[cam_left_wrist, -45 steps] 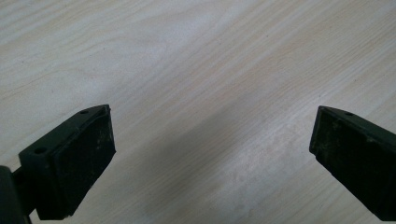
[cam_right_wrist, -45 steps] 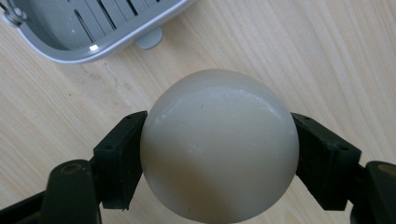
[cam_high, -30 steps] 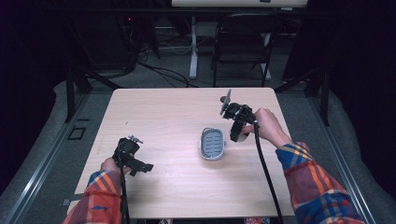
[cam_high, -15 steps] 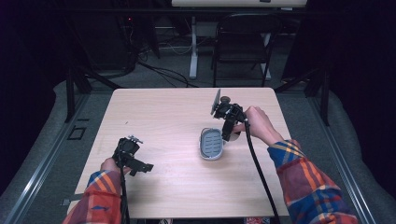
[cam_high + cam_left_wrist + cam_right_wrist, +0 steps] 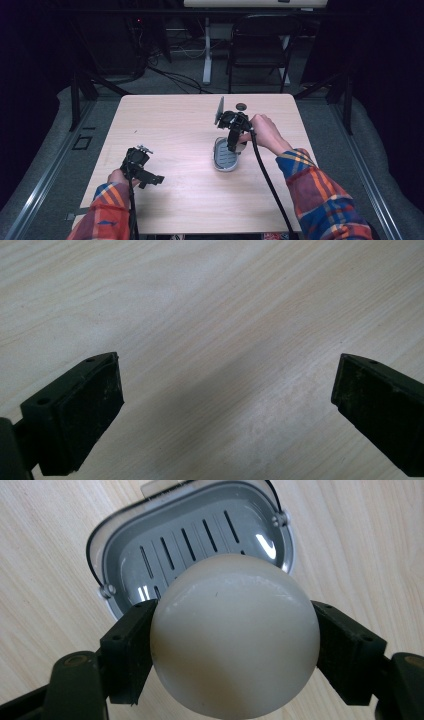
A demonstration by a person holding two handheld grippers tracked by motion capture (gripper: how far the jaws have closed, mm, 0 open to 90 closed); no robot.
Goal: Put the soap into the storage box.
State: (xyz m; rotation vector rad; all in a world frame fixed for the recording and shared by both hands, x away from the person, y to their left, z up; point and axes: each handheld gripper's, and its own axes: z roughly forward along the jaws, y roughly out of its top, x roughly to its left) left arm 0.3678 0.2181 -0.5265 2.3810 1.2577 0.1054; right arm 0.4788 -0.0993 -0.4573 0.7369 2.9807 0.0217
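Right gripper (image 5: 235, 645) is clamped on a smooth cream-white ball (image 5: 234, 635), jaws pressing its two sides at about the widest part, held directly above the soap dish (image 5: 125, 550), which sits on the wooden table (image 5: 40, 540); in the high view the right gripper (image 5: 234, 131) hangs over the dish (image 5: 225, 156) near the table's middle-right. Risks, as I judge them: the ball is round and glossy with a small contact patch on each pad, so any easing of the squeeze or a tilt of the hand could let it squirt out and roll off across the table. If released from too high it may bounce off the slotted floor and hop over the low rim. The dish looks light, so a jaw knocking its rim could slide or tip it. Dish contents: nothing in it, grey slotted insert bare, clear outer shell, thin wire handle lying around the edge. Left gripper (image 5: 136, 164) rests low near the front-left of the table, jaws wide apart with nothing between them, bare wood grain (image 5: 215, 340) below, well apart from the dish.
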